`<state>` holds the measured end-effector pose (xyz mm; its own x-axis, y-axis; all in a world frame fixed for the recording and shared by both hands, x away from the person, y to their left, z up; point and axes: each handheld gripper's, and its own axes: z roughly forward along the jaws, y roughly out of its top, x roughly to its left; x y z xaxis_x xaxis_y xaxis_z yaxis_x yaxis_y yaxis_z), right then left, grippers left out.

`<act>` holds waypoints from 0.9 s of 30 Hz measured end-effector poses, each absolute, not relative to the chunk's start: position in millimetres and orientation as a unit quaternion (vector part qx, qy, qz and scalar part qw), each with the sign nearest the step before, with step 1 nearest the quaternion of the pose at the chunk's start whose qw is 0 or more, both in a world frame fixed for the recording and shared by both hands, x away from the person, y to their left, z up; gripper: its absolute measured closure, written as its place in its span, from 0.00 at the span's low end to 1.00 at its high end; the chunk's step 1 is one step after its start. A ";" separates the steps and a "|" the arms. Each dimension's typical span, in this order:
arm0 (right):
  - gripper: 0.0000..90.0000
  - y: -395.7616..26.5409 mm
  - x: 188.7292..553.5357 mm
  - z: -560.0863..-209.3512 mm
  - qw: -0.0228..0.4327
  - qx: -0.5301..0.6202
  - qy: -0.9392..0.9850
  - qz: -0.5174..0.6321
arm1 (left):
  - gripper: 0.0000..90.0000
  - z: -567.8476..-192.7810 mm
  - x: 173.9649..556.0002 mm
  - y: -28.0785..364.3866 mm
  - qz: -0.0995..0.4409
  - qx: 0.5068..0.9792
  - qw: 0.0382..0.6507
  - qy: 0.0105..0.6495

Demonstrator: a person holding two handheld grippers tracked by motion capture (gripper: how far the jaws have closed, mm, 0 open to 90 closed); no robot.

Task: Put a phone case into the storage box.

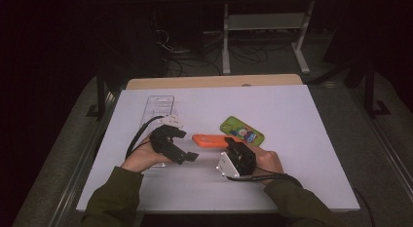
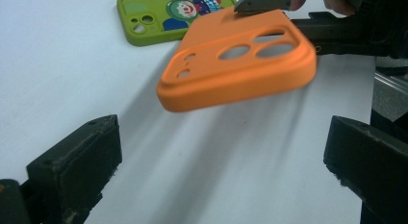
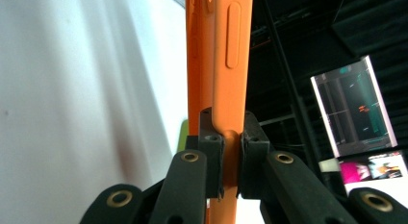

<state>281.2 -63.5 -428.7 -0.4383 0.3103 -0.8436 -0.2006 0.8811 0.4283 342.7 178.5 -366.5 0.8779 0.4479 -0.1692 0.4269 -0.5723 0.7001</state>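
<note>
An orange phone case hangs a little above the white table, casting a shadow. My right gripper is shut on its near edge. In the right gripper view the two jaws clamp the thin side of the orange case. My left gripper is open just left of the case, with nothing between its fingers. In the left gripper view its jaws stand wide apart below the orange case, whose camera cut-outs face up. A green cartoon-printed case lies flat behind it.
A clear plastic tray lies at the back left of the white table. A wooden board edges the far side. Beyond it are a dark floor, cables and a white desk frame.
</note>
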 end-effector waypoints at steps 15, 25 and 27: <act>0.91 -68.4 287.7 -419.5 0.456 0.136 0.824 0.309 | 0.00 -366.1 344.3 180.3 0.021 0.885 0.394 0.245; 0.91 -74.5 295.7 -412.0 0.394 0.206 0.823 0.355 | 0.00 -365.0 344.4 181.9 0.022 0.884 0.393 0.251; 0.91 -75.8 297.2 -411.0 0.381 0.221 0.821 0.363 | 0.00 -364.8 344.2 181.6 0.023 0.882 0.395 0.256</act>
<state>297.2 -75.8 -411.0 -0.6129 0.6392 -0.4646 0.0861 0.6384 0.7648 344.2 181.6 -364.8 0.8675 0.4702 -0.1623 0.4343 -0.5567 0.7081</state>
